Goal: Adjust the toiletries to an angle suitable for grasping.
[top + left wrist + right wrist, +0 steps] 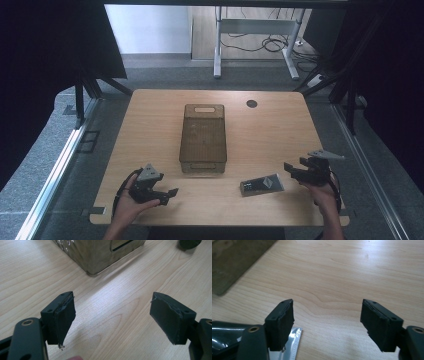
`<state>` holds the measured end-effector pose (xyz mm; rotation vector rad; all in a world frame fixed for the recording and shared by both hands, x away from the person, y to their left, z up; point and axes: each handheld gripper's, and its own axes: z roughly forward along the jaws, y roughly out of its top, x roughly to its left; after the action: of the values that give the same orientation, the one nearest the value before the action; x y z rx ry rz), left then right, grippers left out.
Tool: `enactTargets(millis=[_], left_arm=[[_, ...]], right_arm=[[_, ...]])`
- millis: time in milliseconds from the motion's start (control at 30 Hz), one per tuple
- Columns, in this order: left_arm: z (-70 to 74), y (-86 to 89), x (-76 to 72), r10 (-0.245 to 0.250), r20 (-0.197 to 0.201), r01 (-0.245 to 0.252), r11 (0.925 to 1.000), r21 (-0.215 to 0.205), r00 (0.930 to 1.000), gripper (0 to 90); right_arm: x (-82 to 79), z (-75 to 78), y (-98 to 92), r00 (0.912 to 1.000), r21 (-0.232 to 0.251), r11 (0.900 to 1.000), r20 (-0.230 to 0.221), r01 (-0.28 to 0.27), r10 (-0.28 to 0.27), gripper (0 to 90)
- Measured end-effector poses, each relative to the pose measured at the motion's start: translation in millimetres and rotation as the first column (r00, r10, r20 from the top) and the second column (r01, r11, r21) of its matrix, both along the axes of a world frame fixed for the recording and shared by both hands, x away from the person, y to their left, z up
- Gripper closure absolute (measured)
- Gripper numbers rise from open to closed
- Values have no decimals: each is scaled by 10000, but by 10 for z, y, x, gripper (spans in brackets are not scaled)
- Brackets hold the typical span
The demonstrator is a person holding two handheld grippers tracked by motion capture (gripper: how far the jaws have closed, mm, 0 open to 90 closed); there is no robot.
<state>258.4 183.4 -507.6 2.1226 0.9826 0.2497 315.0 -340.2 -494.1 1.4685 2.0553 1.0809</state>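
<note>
Two claws are waiting spread wide, left claw (pixel 167 193) and right claw (pixel 295 171), both pinching nothing. Your shiny packet (pixel 261 184) is lying flat on the bench (pixel 150 120) near the right claw, looking light, thin and slippery; pinch its edge.

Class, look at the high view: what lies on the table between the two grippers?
A dark foil packet lies between them, nearer the right gripper than the left gripper; otherwise bare wood, seen in the high view.
</note>
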Motion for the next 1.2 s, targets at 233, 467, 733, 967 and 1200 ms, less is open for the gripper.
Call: enactTargets(millis=[233,467,733,967,1200], left_arm=[[-14,-15,12,540,316,-536,9985,-143,9980,214],[-9,-21,3,450,250,-440,9982,-401,9987,215],[-15,-6,3,655,461,-630,9965,-553,9968,218],[-19,-84,115,703,382,-687,9968,-406,9968,196],[41,19,165,426,136,-424,9990,-147,9990,191]], right_arm=[[-28,-34,-37,9993,-65,9997,-282,-252,250,336],[-48,-9,-63,9987,-69,9991,-312,-408,406,377],[-33,-29,-105,9982,121,9995,-508,-303,309,400],[22,39,-102,9957,40,9980,-673,-636,637,408],[87,269,-25,9796,-381,9848,-1157,-1698,1644,515]])
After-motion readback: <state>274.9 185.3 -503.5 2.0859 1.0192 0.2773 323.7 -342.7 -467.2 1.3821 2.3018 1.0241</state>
